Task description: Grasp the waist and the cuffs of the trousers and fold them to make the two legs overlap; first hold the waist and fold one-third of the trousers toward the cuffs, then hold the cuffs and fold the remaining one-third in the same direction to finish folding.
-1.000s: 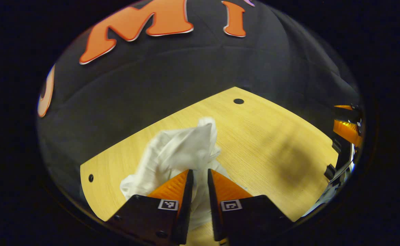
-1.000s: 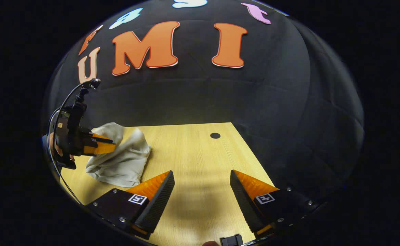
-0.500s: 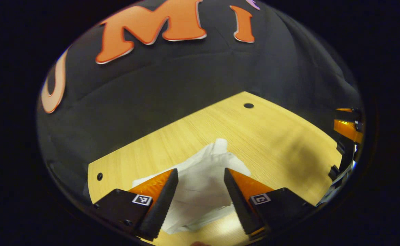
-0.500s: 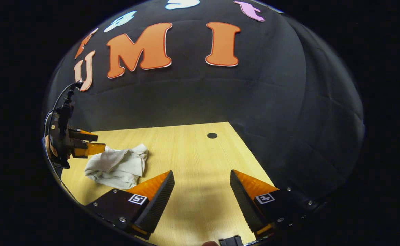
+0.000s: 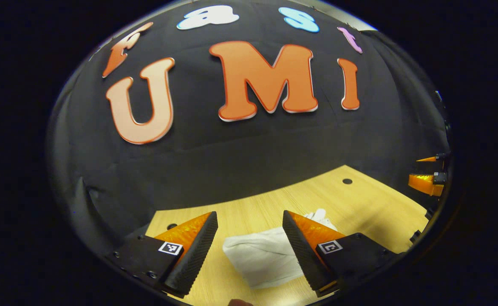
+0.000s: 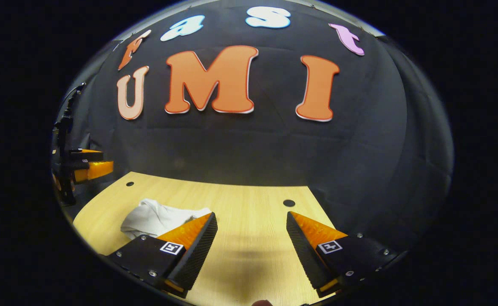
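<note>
In the left gripper view, the left gripper stood with its jaws wide apart and nothing between the ridged fingers. The trousers lay low in the frame, just right of centre, as a compact white bundle on the pale wooden table; part of the bundle was hidden behind the right-hand finger. The cloth looked thin and soft, with limp creases and a small puckered tip poking up at its far end. I judged it light and floppy, likely to sag and slip out of shape when lifted by one point. A pinch on a thick edge, the waistband or a cuff hem, would hold better than loose middle fabric, though which edge was which could not be told here. The table showed fine straight grain and a small dark round hole toward the right. At the far right edge the right gripper appeared, small, its fingers apart.

In the right gripper view, the right gripper was likewise spread wide and empty, above bare tabletop. The trousers sat at lower left of the frame, a low rumpled mound with rounded folds, partly behind the left-hand finger. At the left edge the left gripper hung above the table, clear of the cloth. The bundle appeared already folded, so little seemed left to do.
</note>
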